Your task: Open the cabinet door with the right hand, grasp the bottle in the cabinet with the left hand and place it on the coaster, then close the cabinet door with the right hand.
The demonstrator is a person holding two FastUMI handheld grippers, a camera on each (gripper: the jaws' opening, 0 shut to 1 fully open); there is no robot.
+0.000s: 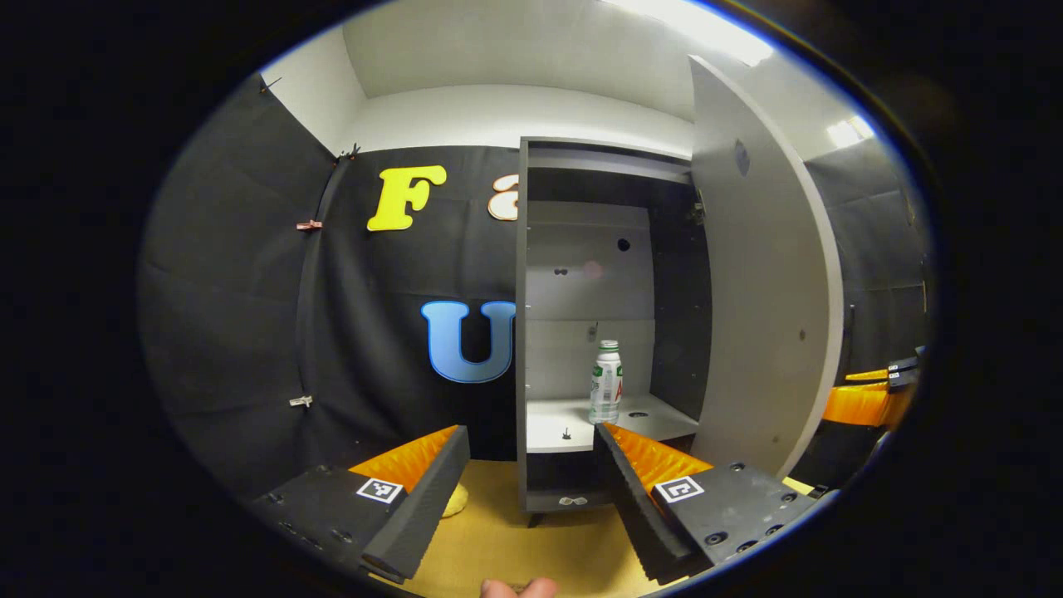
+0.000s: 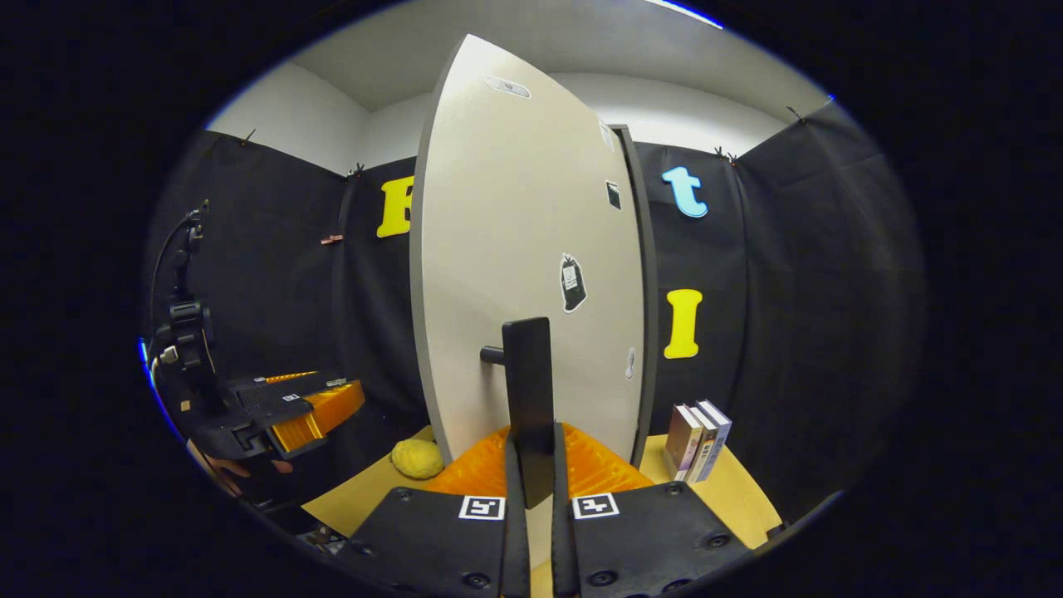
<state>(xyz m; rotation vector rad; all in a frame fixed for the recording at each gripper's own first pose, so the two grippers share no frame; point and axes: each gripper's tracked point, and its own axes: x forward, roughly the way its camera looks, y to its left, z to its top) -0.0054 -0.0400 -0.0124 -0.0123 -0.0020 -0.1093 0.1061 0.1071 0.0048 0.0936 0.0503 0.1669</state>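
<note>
Right hand-held gripper (image 2: 531,490) clamped on door handle (image 2: 529,399) — left hand-held gripper (image 1: 531,465) spread wide, empty, facing bottle (image 1: 606,382).

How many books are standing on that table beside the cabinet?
3, as far as I can tell: the books stand upright, side by side, on the table right of the open cabinet door. More may be hidden behind it.

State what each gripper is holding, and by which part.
The right gripper is clamped on the cabinet door by its black handle. The left gripper is open, holding nothing; the bottle stands ungrasped.
</note>
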